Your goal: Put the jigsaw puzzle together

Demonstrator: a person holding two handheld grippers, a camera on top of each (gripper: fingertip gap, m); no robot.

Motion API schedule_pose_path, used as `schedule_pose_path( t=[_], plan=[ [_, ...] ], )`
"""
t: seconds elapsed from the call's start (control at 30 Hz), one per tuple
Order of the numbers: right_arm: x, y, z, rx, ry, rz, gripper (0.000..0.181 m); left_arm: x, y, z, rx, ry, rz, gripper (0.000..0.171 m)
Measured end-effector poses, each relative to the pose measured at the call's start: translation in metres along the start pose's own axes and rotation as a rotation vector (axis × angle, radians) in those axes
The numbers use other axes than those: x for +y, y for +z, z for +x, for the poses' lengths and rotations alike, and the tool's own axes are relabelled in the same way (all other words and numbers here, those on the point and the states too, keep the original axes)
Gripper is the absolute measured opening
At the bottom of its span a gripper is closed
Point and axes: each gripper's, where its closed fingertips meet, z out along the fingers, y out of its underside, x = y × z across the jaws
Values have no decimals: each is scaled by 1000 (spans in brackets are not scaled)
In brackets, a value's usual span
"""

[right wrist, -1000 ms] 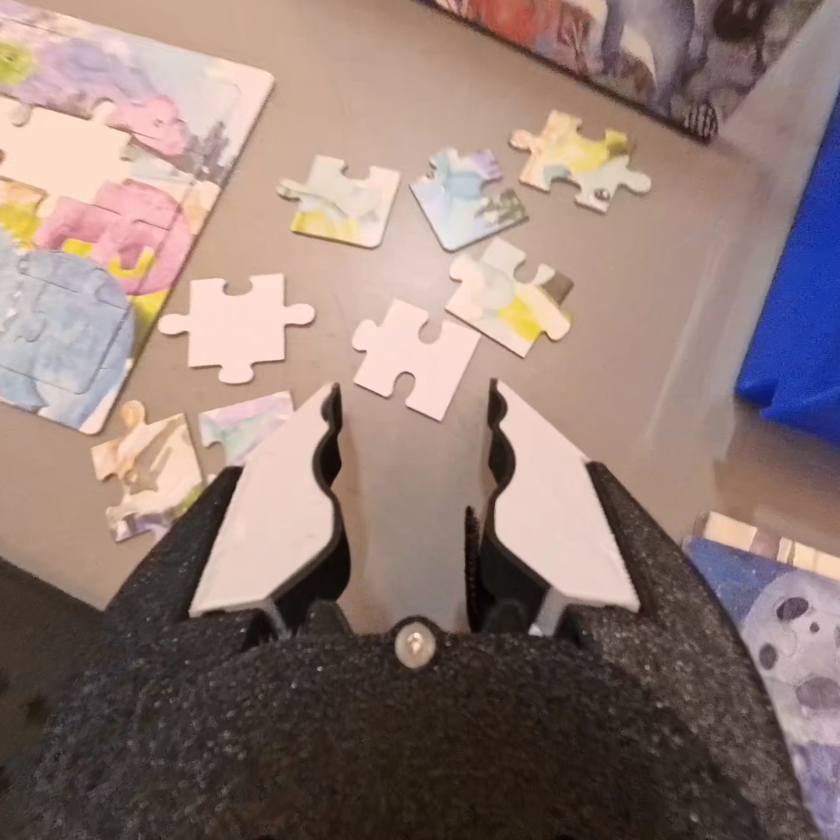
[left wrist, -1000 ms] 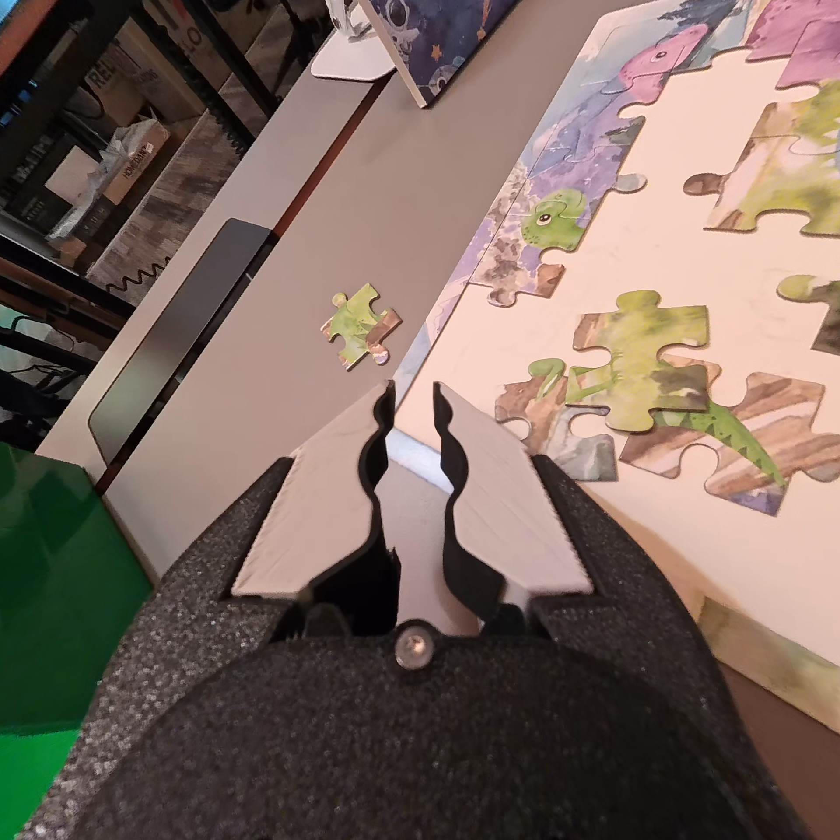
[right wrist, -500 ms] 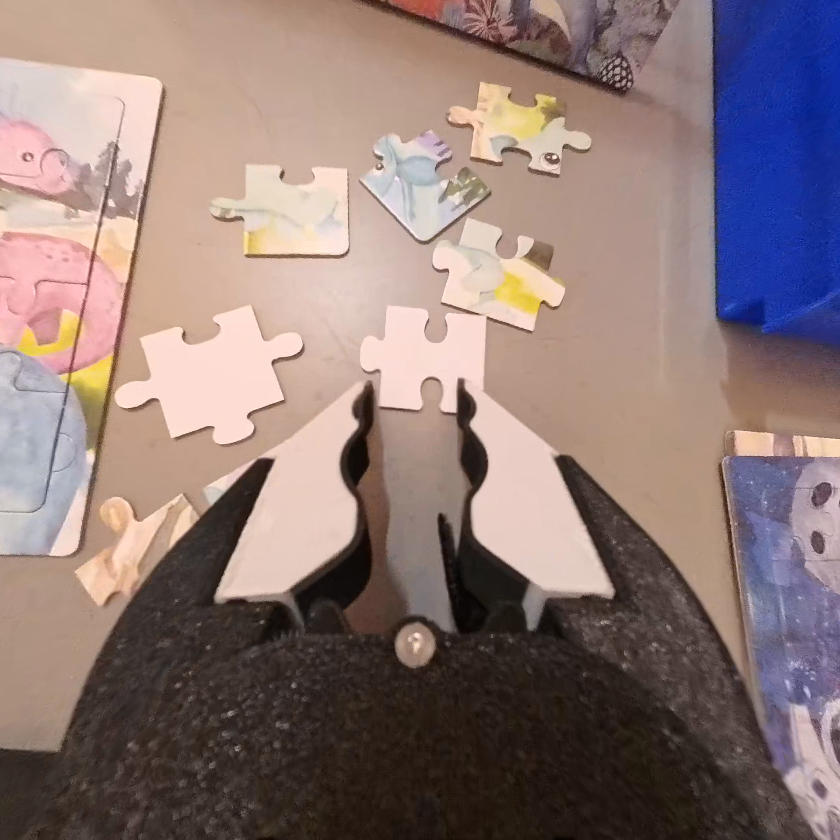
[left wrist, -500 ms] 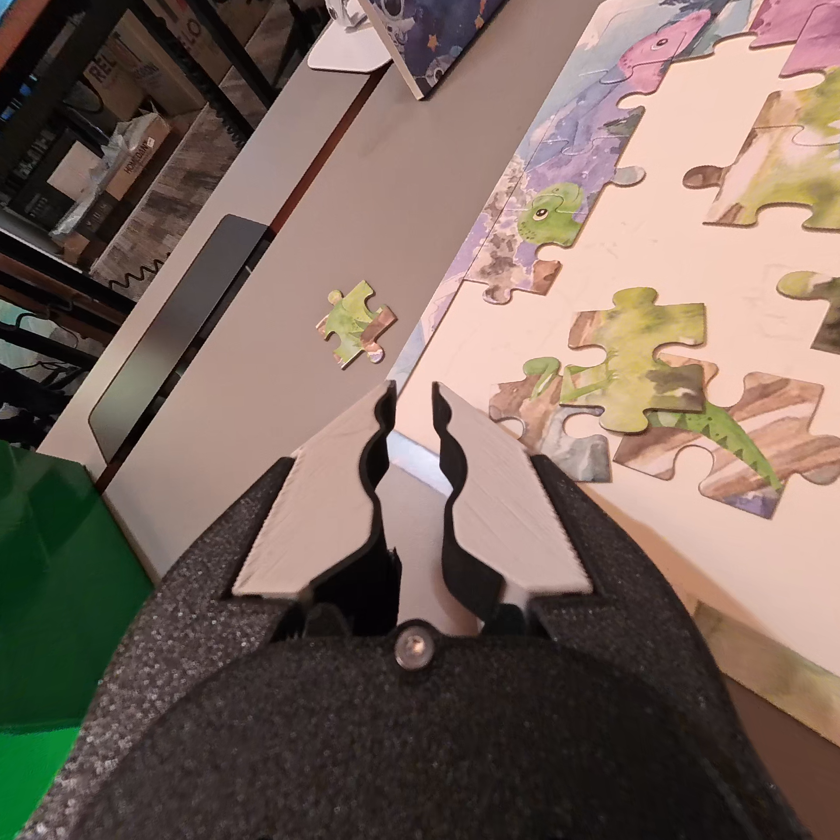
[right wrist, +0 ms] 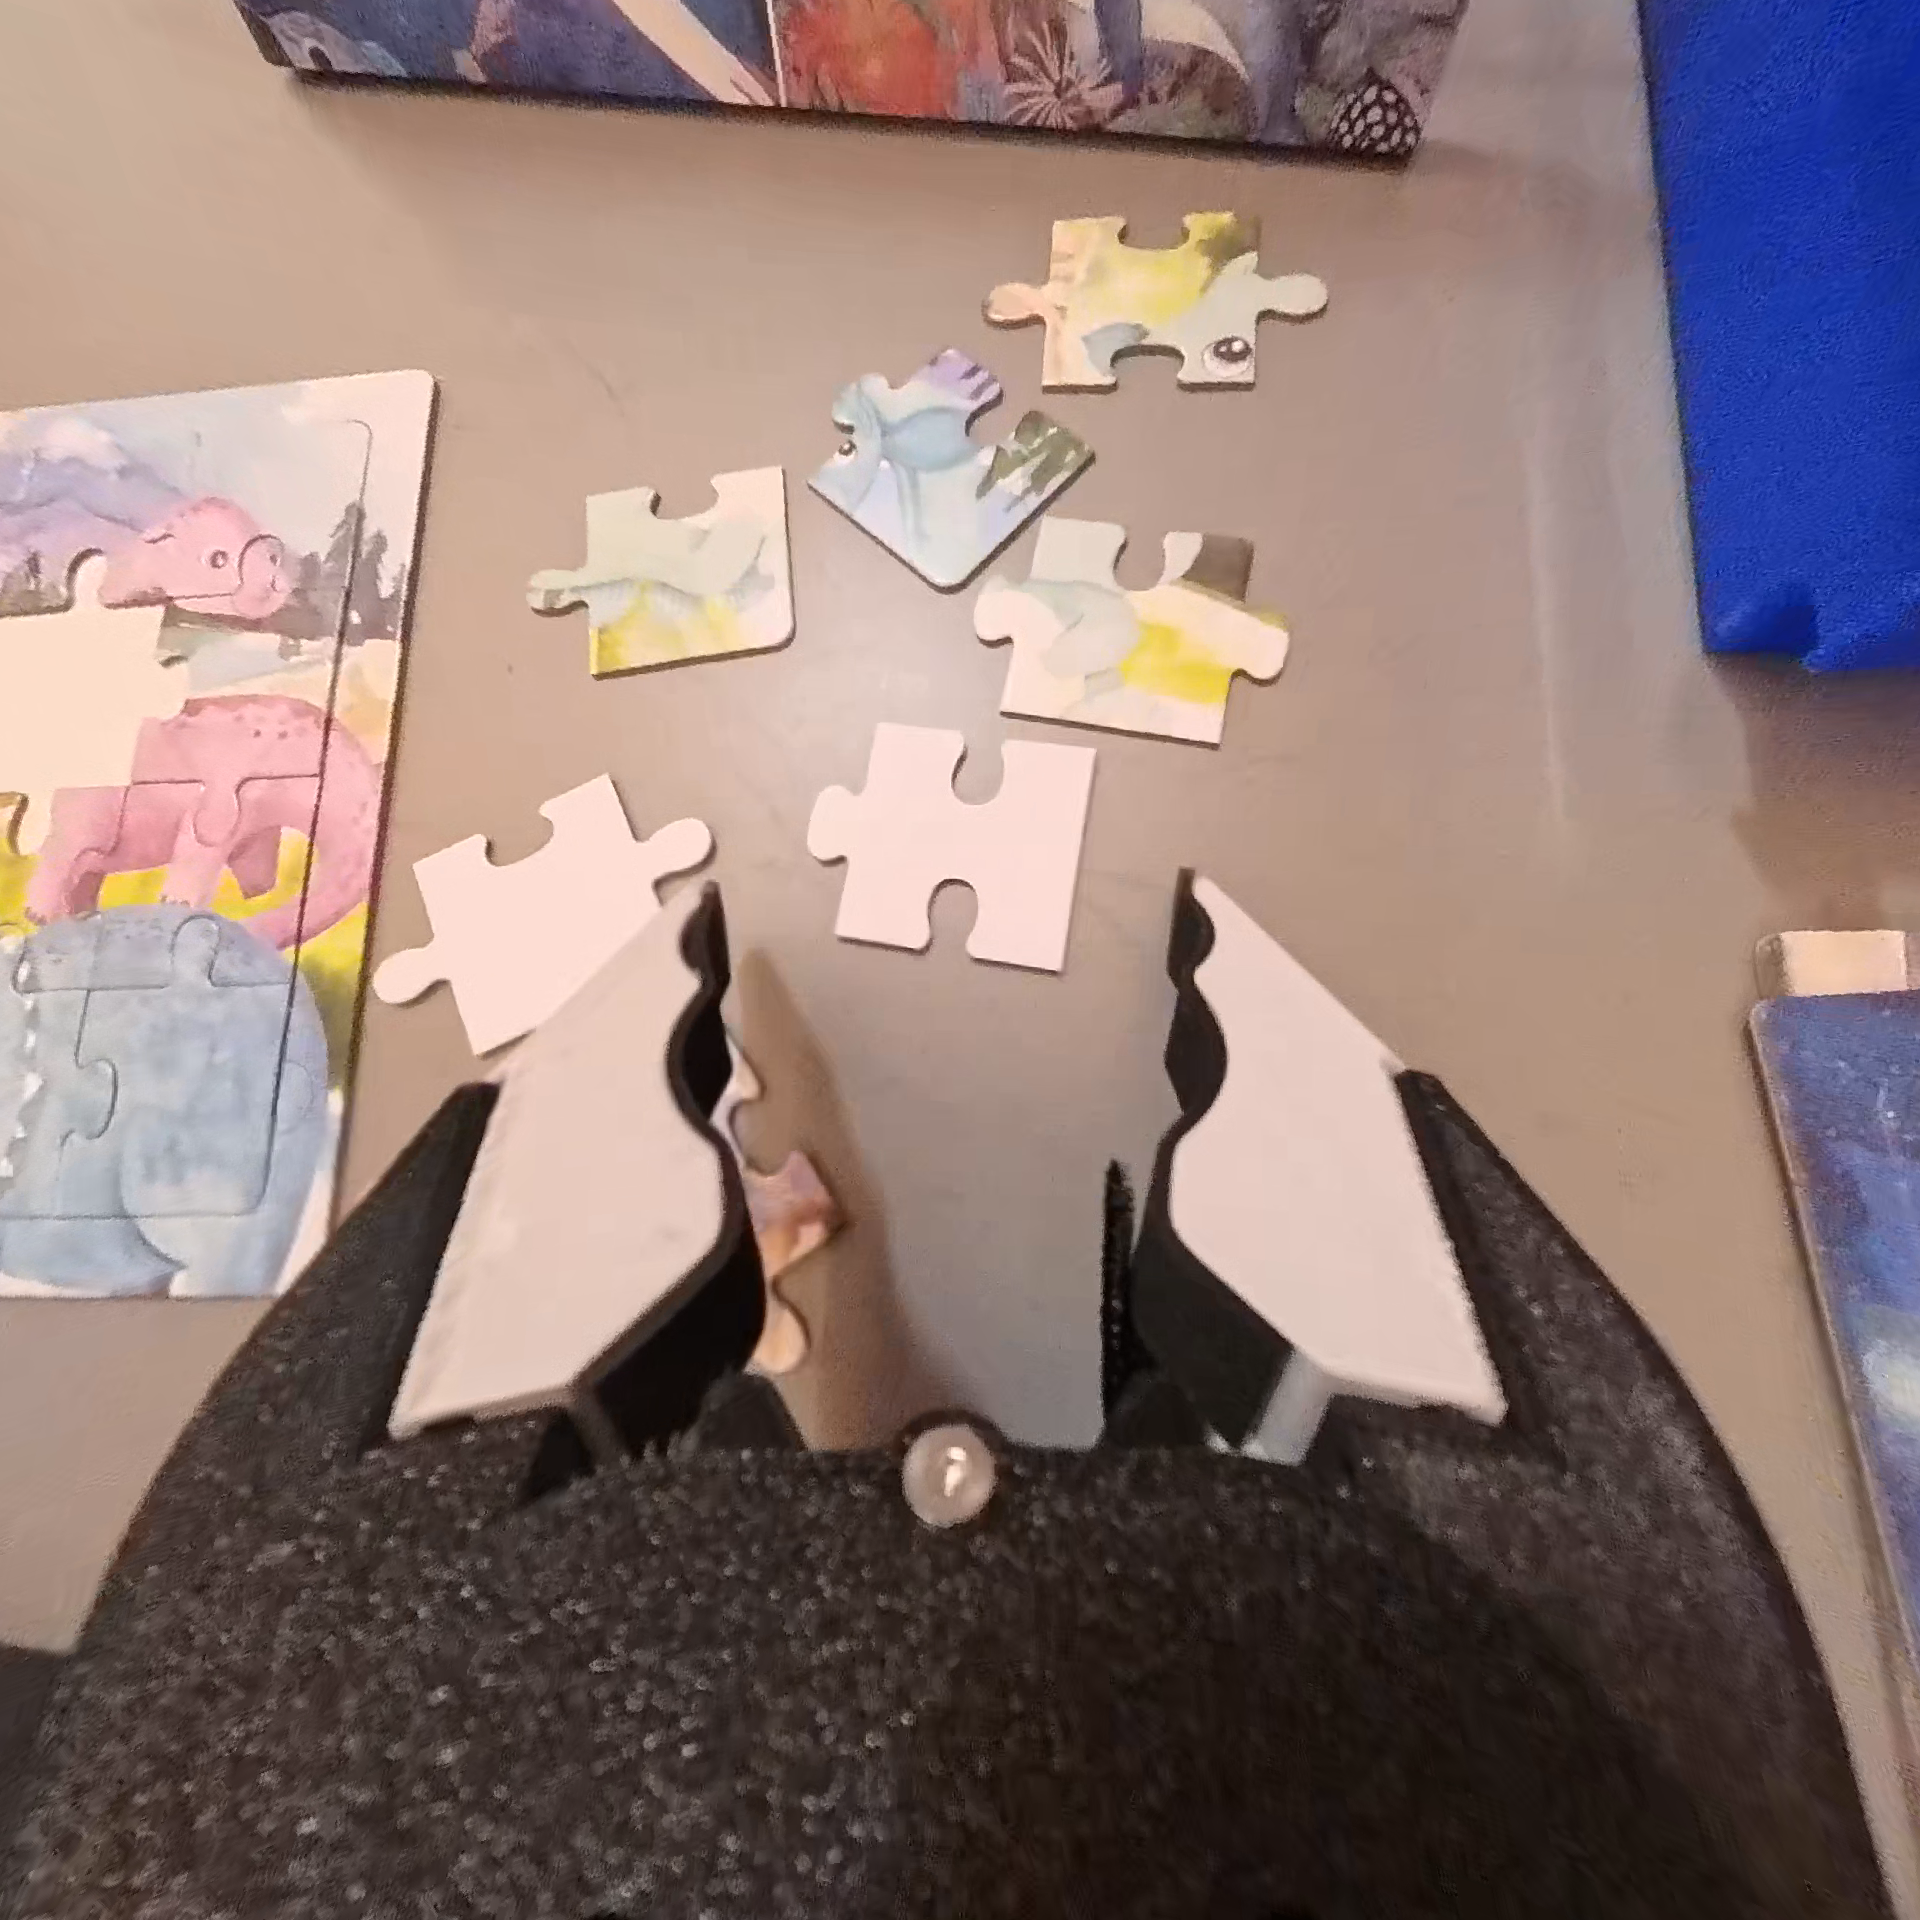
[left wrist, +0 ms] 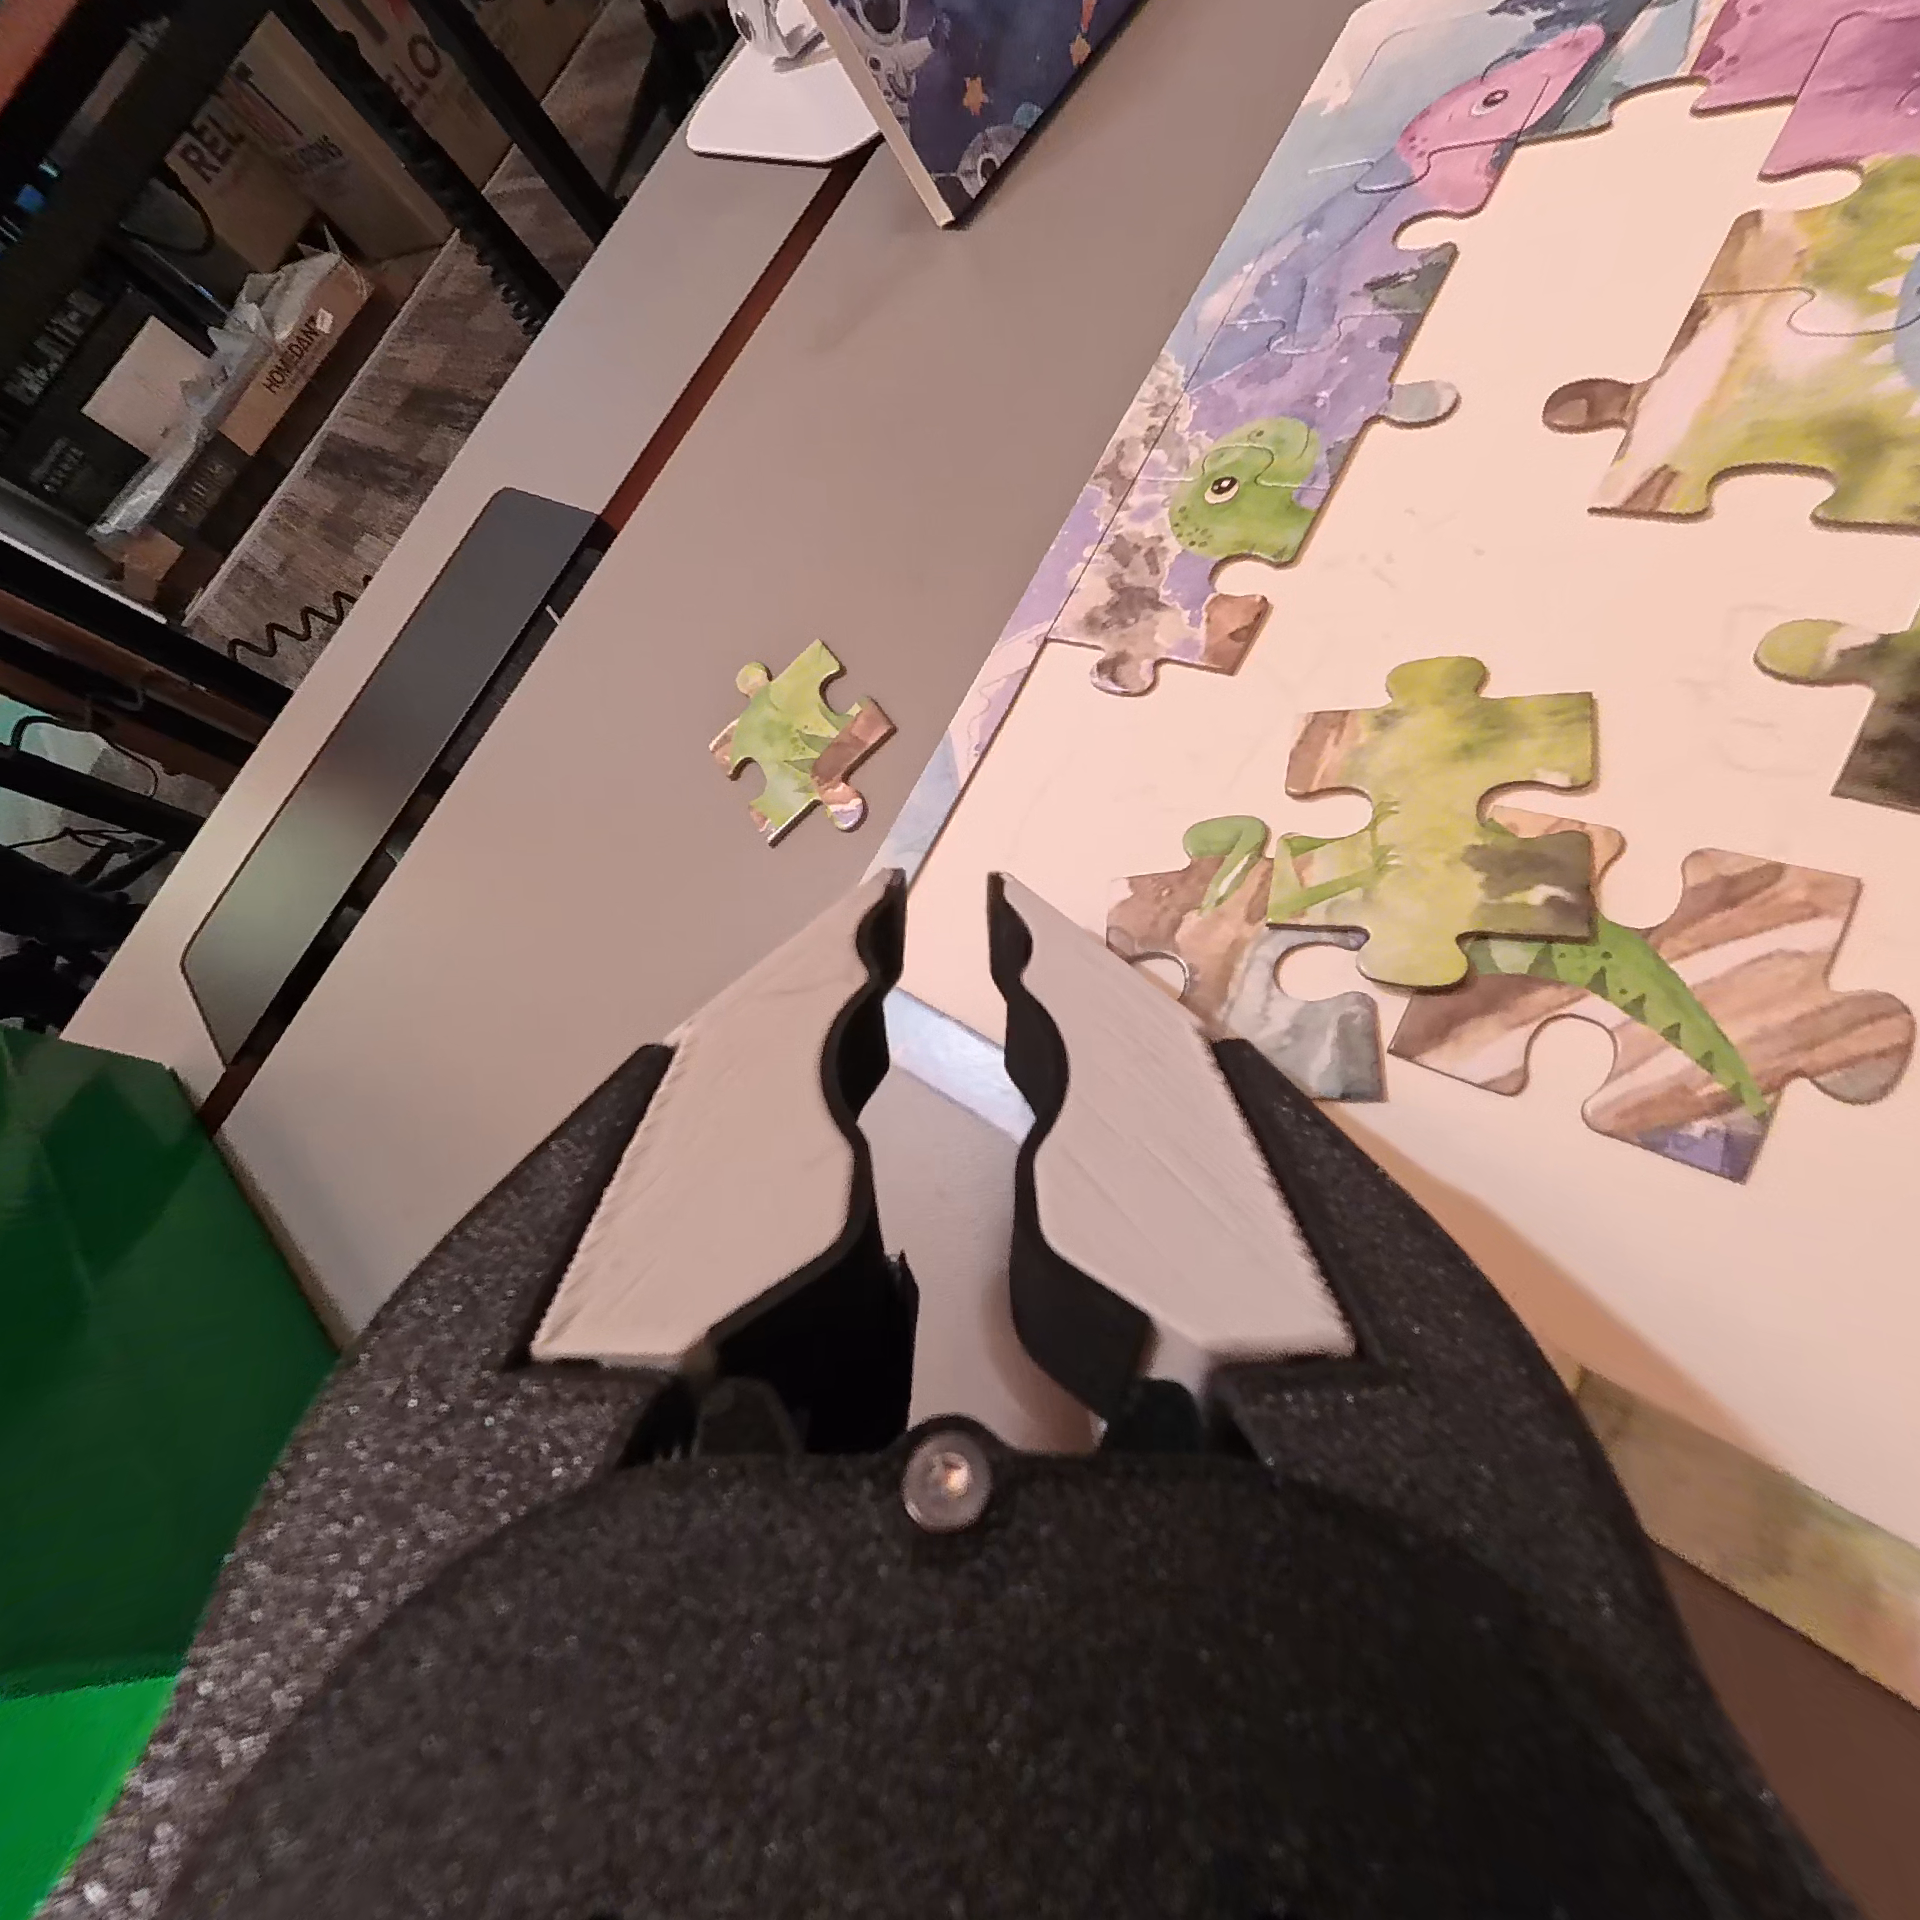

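Your right hand-held gripper [right wrist: 945,904] is spread wide and empty, lined up on the face-down puzzle piece [right wrist: 961,852] for pickup; left hand-held gripper [left wrist: 943,894] idles nearly closed, empty, at the puzzle board [left wrist: 1195,790] edge.

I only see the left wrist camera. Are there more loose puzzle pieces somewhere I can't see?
Observer: Yes. The right wrist view shows two blank white face-down cardboard pieces on the grey table: one just ahead of the right gripper, one beside its left finger.
Operator: Is that gripper holding anything?
Observer: No, its jaws stand wide open and empty.
Operator: Any with the picture facing up?
Observer: Four lie beyond the white ones. The farthest, a yellow-green piece, shows a cartoon eye.
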Motion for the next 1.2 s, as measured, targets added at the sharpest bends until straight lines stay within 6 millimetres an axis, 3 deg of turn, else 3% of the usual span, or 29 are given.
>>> schedule_pose_path(
  t=[0.13,0.33,0.47,0.57,0.6,0.67,0.8,0.87,0.9,0.97,1.07,1.2],
  plan=[
    [6,7,1,127,-15,-45,66,1,1,0,-5,2,-5,15],
    [5,6,4,123,32,-37,45,1,0,-3,-13,2,-5,15],
    [5,4,5,89,40,-37,45,-3,-2,-1,8,-6,22,15],
    [3,-2,-4,-3,67,-27,44,-14,-7,11,91,-18,85,16],
    [0,-7,-15,-71,72,-6,44,-20,-11,18,140,-26,120,16],
    [-9,-23,-60,-321,83,29,45,-39,-24,37,275,-60,214,24],
    [3,-84,-201,-1065,26,-151,44,-90,-82,74,565,-104,521,40],
    [18,-108,-253,-1345,-8,-313,44,-105,-105,86,656,-113,603,49],
    [23,-111,-270,-1403,-20,-384,44,-110,-115,93,705,-113,623,52],
    [28,-116,-294,-1531,2,-529,44,-115,-130,106,802,-118,646,52],
    [32,-119,-312,-1630,40,-735,44,-113,-135,115,880,-127,630,48],
    [25,-111,-326,-1701,103,-848,45,-107,-143,126,1038,-167,606,25]
  ],
)
